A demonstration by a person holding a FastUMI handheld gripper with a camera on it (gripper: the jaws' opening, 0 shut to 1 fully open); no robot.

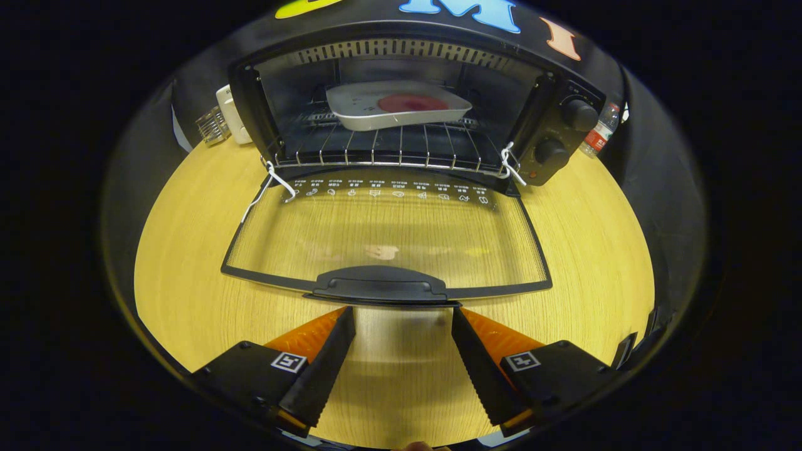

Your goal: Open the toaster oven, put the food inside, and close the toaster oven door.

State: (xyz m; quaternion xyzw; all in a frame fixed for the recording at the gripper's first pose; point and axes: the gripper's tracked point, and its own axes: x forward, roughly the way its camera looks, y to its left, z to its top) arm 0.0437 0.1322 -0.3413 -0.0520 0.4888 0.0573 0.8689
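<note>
The black toaster oven (pixel 557 134) stands on the wooden table with its glass door (pixel 388 241) folded down flat toward me. Inside, on the wire rack (pixel 376 147), rests a white tray (pixel 363 116) holding a round red piece of food (pixel 412 103). The door's black handle (pixel 379 285) lies just ahead of my fingertips. My gripper (pixel 403 311) is open, its fingers spread wider than nothing between them but bare table, their tips just under the handle's edge.
Two control knobs (pixel 578 114) sit on the oven's right panel. A plastic bottle (pixel 600 133) stands behind the oven on the right. A white box (pixel 232 113) and a small glass (pixel 212 125) stand at the oven's left. Wooden table (pixel 188 250) extends on both sides.
</note>
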